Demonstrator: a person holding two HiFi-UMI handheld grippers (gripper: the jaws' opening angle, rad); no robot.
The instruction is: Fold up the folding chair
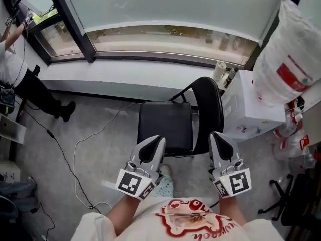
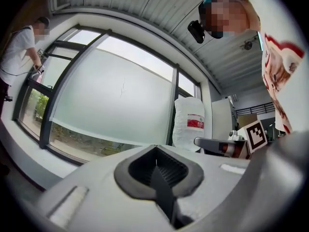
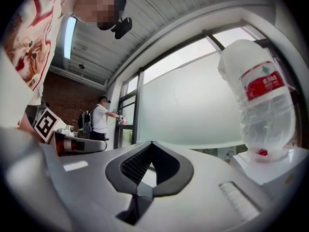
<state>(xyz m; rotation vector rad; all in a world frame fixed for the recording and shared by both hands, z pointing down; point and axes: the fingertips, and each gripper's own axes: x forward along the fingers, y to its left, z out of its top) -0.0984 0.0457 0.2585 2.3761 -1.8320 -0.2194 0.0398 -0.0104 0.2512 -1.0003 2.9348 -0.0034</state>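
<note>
The black folding chair [image 1: 165, 127] stands unfolded on the grey floor below the window, its seat flat and its backrest [image 1: 213, 109] on the right side. My left gripper [image 1: 153, 142] hovers over the seat's front edge. My right gripper [image 1: 216, 137] hovers by the seat's right front corner, near the backrest. Neither touches the chair. Both point away from me, tilted upward. In the left gripper view the left gripper [image 2: 155, 147] has its jaws pressed together with nothing between them. In the right gripper view the right gripper [image 3: 151, 143] likewise has its jaws meeting at the tips, empty.
A large plastic-wrapped water bottle [image 1: 286, 54] sits on a white box [image 1: 248, 109] right of the chair. A white cable [image 1: 83, 149] trails over the floor at left. A person [image 1: 22, 79] stands at the far left by the window sill [image 1: 125, 77].
</note>
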